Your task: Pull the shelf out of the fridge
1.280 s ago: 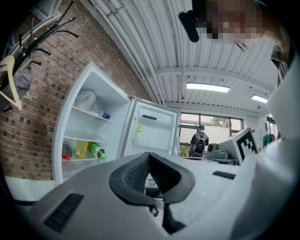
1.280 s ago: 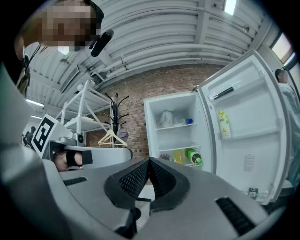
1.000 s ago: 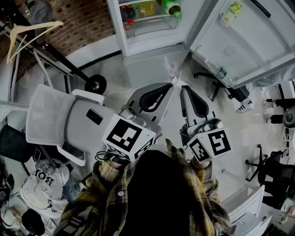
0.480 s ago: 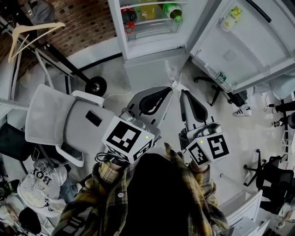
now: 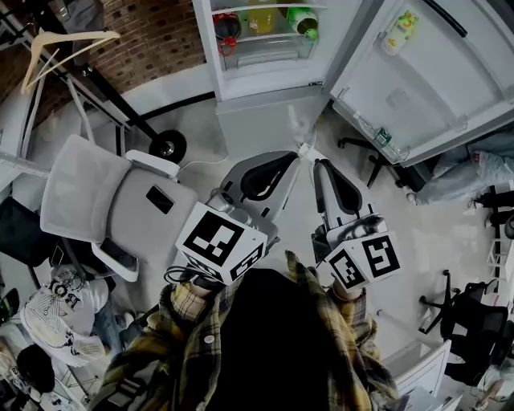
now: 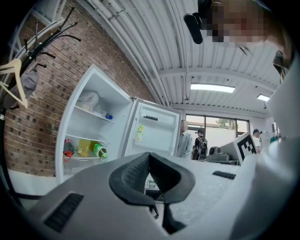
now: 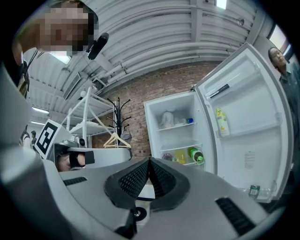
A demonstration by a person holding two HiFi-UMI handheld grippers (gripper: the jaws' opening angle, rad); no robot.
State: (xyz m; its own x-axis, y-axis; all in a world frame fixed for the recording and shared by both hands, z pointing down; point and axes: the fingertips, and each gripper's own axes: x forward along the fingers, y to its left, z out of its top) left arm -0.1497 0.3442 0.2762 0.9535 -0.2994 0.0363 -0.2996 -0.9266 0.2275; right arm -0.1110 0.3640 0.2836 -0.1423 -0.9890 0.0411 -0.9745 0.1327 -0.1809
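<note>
The left hand-held gripper point(image 5: 300, 151) and right hand-held gripper point(image 5: 319, 162) are both closed and empty, tips side by side. Ahead, well apart from them, the open fridge point(image 5: 261, 80) holds its shelf point(image 5: 269, 40), with a green bottle point(image 5: 300, 16) lying on it.

Your left hand-held gripper point(image 5: 297, 155) and right hand-held gripper point(image 5: 319, 164) sit side by side at the centre of the head view. They point toward the upper edge, tips converging and just beside each other. Both have their jaws pressed together with nothing between them. Your plaid sleeves point(image 5: 186, 302) show at lower centre.
</note>
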